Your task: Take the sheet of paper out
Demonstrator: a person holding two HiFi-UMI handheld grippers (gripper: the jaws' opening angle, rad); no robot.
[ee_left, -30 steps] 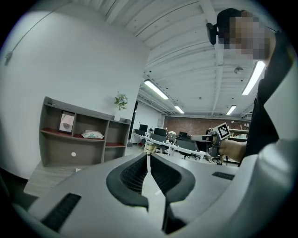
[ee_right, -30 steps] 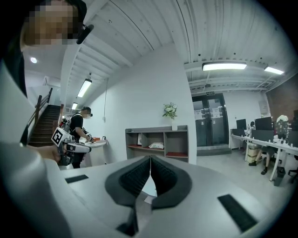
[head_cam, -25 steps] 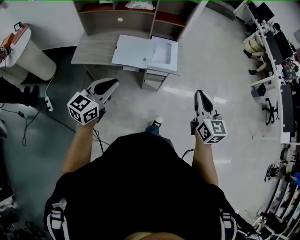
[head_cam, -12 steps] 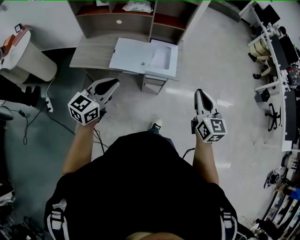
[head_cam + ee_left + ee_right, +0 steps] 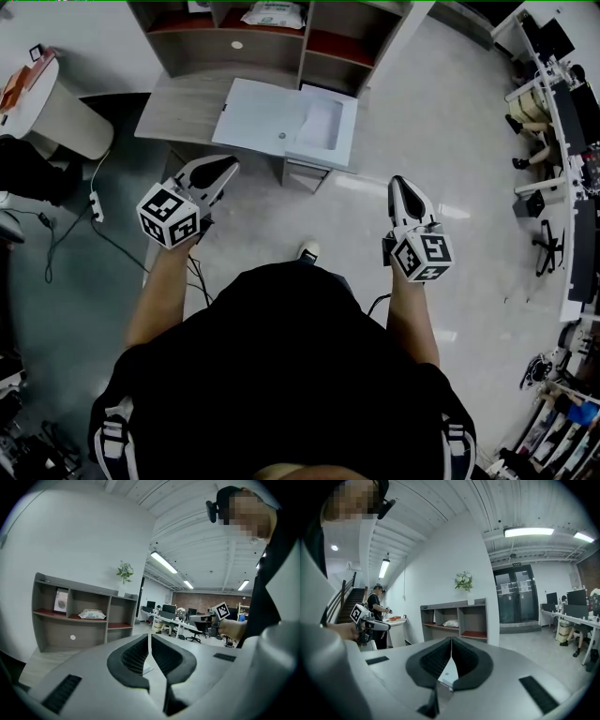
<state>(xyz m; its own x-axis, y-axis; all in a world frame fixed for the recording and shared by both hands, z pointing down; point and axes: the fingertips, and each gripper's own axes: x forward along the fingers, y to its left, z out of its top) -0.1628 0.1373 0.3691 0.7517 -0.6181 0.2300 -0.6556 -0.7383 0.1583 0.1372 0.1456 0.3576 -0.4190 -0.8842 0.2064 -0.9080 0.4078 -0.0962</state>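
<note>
Both pairs of jaws are staying pressed together with nothing in them. The left gripper (image 5: 149, 641) is squeezing shut on empty air, and the right gripper (image 5: 451, 641) is doing the same.

Out past the tips, between the two grippers, a white machine (image 5: 281, 120) is sitting on a grey desk (image 5: 183, 98) with its lid lying open. A pale sheet of paper (image 5: 321, 120) seems to be lying in the open tray, on the side nearer the right jaws, but it is small and hard to be sure of. It is well apart from both grippers.

Behind the desk a shelf (image 5: 267, 52) is standing, with a white packet (image 5: 274, 14) on it.

Since a second ago, the desk and the machine are sliding a little lower in the head view, nearer to the jaw tips. The grippers are keeping the same places in that view, and the jaws are not changing.
</note>
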